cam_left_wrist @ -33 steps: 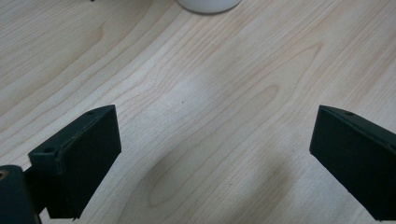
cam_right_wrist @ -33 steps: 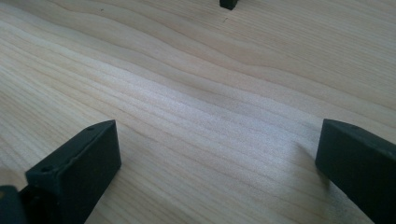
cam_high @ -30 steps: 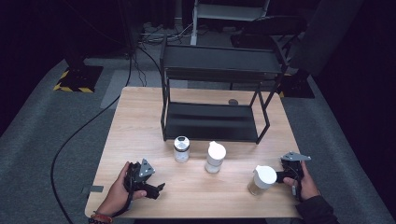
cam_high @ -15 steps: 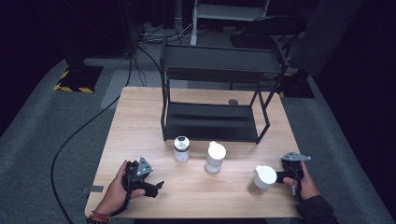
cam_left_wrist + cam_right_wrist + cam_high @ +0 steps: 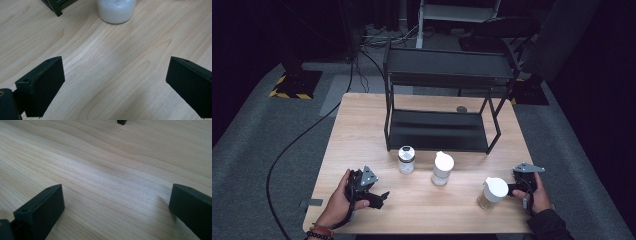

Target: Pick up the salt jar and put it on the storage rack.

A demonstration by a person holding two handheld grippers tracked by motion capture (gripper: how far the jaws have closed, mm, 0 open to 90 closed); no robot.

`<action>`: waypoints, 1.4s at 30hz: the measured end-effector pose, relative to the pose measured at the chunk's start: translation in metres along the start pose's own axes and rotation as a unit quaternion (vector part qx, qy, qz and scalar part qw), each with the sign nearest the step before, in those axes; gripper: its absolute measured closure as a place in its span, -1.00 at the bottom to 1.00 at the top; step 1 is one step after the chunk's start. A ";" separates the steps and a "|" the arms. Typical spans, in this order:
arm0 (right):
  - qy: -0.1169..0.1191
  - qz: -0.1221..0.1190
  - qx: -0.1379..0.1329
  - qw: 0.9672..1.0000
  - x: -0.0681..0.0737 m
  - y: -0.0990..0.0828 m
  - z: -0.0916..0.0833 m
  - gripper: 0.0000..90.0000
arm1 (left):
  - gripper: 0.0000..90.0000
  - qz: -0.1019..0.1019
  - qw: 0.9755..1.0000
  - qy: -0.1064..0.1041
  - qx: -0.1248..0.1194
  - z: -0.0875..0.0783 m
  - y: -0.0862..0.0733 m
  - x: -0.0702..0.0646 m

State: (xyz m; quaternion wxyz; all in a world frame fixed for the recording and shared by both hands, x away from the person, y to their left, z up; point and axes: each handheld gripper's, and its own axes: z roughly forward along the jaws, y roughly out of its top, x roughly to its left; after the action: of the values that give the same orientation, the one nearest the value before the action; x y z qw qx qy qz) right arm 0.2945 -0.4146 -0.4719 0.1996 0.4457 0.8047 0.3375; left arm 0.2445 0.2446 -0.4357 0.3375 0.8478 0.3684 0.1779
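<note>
Left gripper, jaws spread over bare worktop near the front edge, faces the white-filled jar ahead with open room between, while right gripper, jaws likewise spread, sits just beside the white-lidded jar near the worktop's right edge.

Black rack, pale wood table

We observe even overhead light on the wooden table, while the surrounding floor falls to near black. The high view is soft and slightly grainy. In both gripper views the wood grain is sharp mid-frame; near edges blur. Shadows are faint, with mild glare on the table.
</note>
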 end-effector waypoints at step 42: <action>0.000 -0.003 -0.001 1.000 0.000 0.000 0.000 -0.99 | -0.95 -0.009 1.000 -0.004 -0.014 0.024 0.036 0.005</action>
State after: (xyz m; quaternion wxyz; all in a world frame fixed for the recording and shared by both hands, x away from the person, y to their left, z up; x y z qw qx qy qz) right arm 0.2942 -0.4147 -0.4722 0.2011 0.4432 0.8056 0.3379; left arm 0.2788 0.2197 -0.4272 0.3523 0.8404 0.3720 0.1769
